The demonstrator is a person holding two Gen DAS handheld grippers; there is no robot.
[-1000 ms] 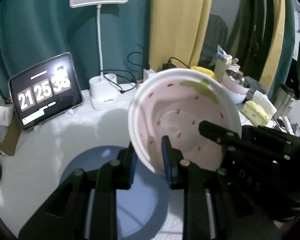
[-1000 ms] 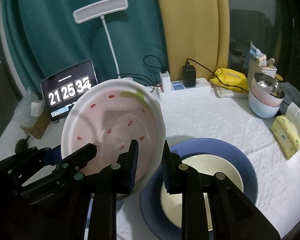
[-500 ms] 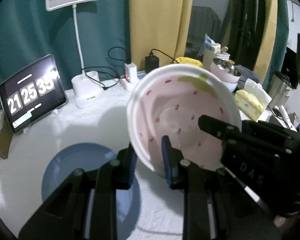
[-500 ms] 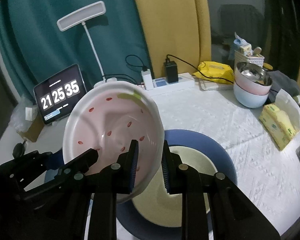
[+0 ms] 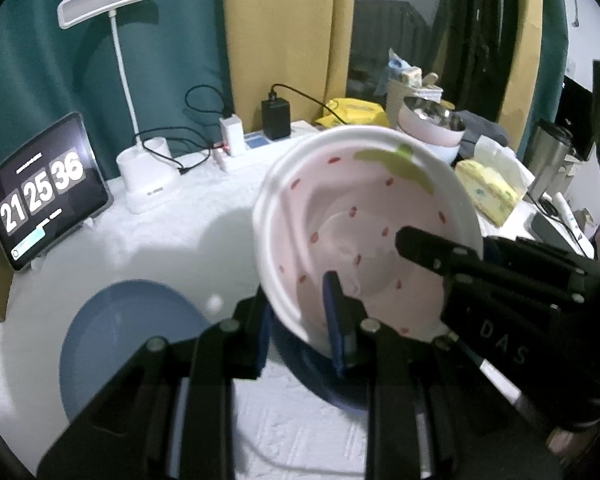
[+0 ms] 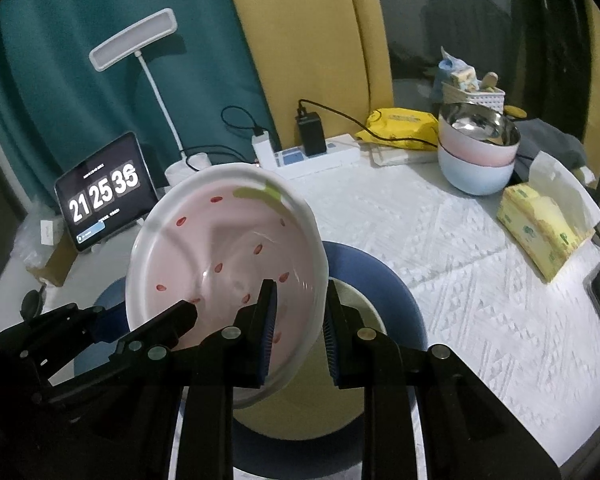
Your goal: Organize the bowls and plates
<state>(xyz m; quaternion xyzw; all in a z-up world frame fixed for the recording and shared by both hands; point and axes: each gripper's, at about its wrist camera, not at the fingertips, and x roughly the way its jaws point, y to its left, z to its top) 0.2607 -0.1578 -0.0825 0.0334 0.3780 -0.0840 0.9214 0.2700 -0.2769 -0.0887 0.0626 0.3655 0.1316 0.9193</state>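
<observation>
Both tongs are pinching the rim of the same pink strawberry-print ceramic plate [image 6: 224, 264]: left gripper [image 5: 300, 320] on its left edge, right gripper [image 6: 298, 320] on its right edge. It's tilted in mid-air, so I'd call this the carrying step. Just beyond the right tongs sits a cream plate [image 6: 360, 380] on a dark blue plate [image 6: 384, 280]. Probably next: level it and lower it there. That stack is mostly hidden behind the pink plate. Further off left lies a lighter blue plate [image 5: 112, 340].
</observation>
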